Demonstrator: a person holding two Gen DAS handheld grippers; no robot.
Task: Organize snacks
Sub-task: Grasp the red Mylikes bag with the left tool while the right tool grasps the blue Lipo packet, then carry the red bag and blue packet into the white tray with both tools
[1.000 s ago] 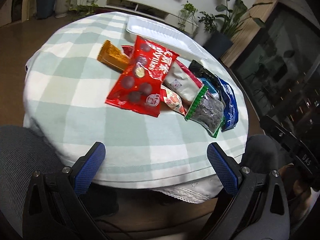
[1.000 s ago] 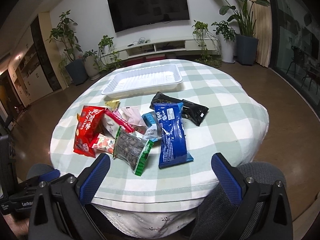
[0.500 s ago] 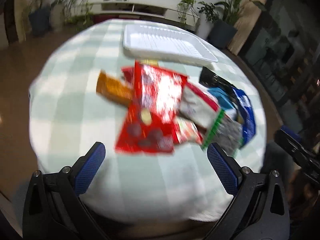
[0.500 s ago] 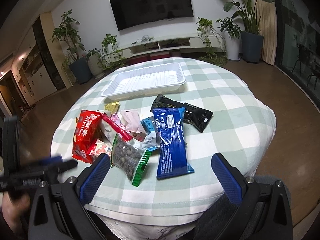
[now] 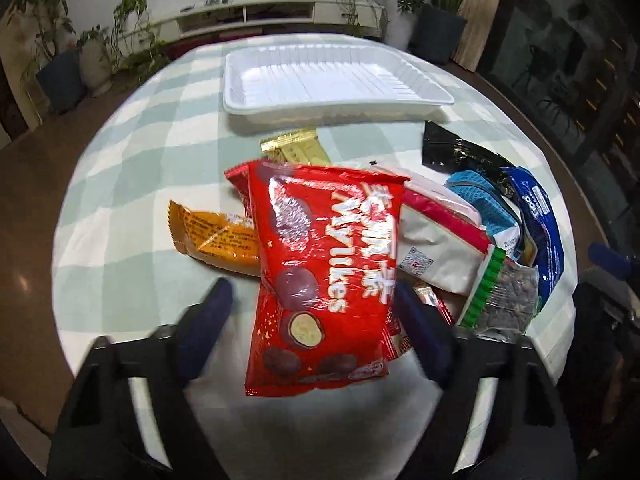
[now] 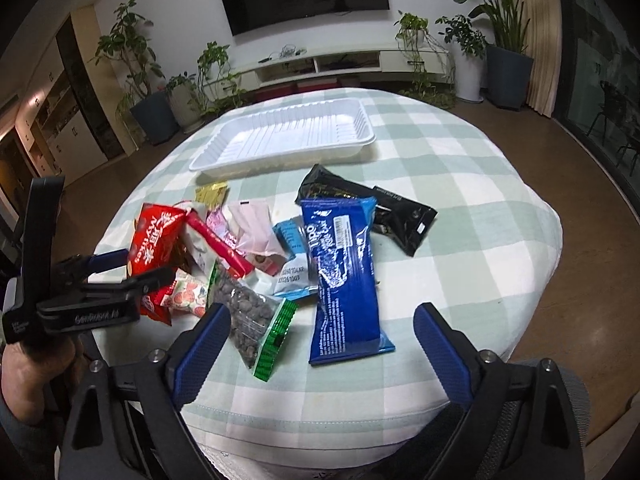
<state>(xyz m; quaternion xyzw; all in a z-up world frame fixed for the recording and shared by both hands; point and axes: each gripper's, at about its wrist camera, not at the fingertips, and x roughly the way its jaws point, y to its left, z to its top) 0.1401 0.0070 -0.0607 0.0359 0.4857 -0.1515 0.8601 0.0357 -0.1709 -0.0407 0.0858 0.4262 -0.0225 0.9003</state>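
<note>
Left tool point(image 5: 308, 328) open, its blue fingers point(image 5: 204, 320) on either side of the near end of the red bag point(image 5: 324, 268), not closed on it. Right tool point(image 6: 320, 340) open above the near table point(image 6: 480, 184) edge, holding nothing. The snacks lie in an overlapping pile mid-table: red bag at the left, green-edged bag point(image 6: 256, 328) nearest, blue pack point(image 6: 344, 280) beside it, black pack point(image 6: 372, 208) behind. White tray point(image 6: 284, 136) beyond the pile, apart from it.
</note>
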